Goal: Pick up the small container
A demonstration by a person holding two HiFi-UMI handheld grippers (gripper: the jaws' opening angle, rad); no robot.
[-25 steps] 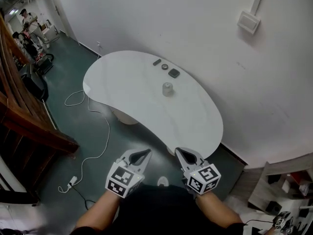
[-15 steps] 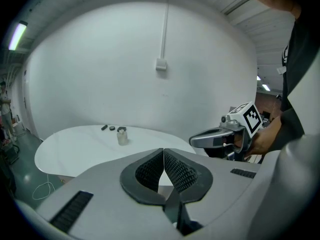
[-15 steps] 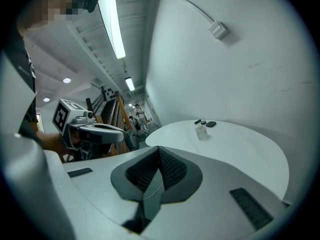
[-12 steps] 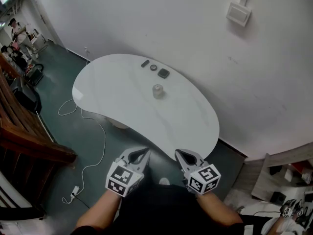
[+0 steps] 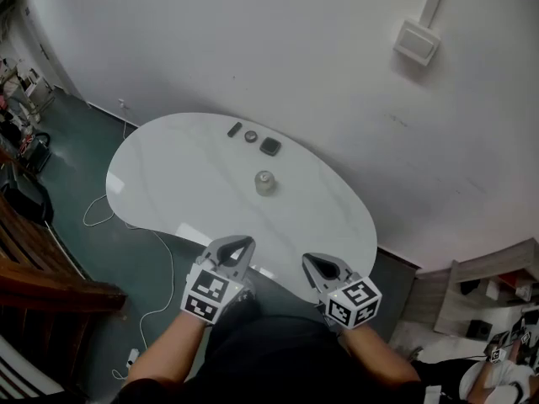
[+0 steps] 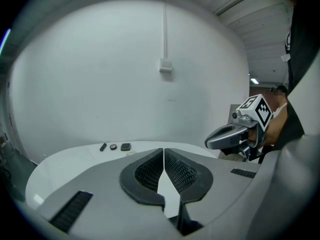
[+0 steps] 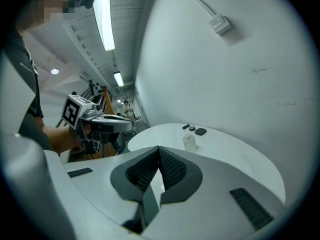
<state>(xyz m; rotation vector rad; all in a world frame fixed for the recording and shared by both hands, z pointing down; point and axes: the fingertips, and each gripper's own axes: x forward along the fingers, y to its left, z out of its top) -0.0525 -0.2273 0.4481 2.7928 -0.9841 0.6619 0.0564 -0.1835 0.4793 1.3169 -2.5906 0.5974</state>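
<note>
The small container, a pale clear jar with a lid, is standing upright near the middle of the white rounded table, with nothing touching it. In the head view it is sitting at about 12 o'clock from the two grippers, well apart from both. The left gripper is hanging over the table's near edge at about 7 o'clock from the container. Its own view is showing the ribbed pads pressed together with nothing between them. The right gripper is hovering at about 5 o'clock from the container, just at the table's near rim. Its jaws are likewise meeting at the tips and carrying nothing. Each gripper is being held in one of the person's hands, with the marker cubes facing up toward the head camera. At about 11 o'clock from the container, three small dark things are lying in a short row near the far edge: a slim dark stick, a round piece and a dark square piece. A white wall box is sitting high on the wall at about 2 o'clock, and a white cable is trailing over the green floor at about 8 o'clock.
</note>
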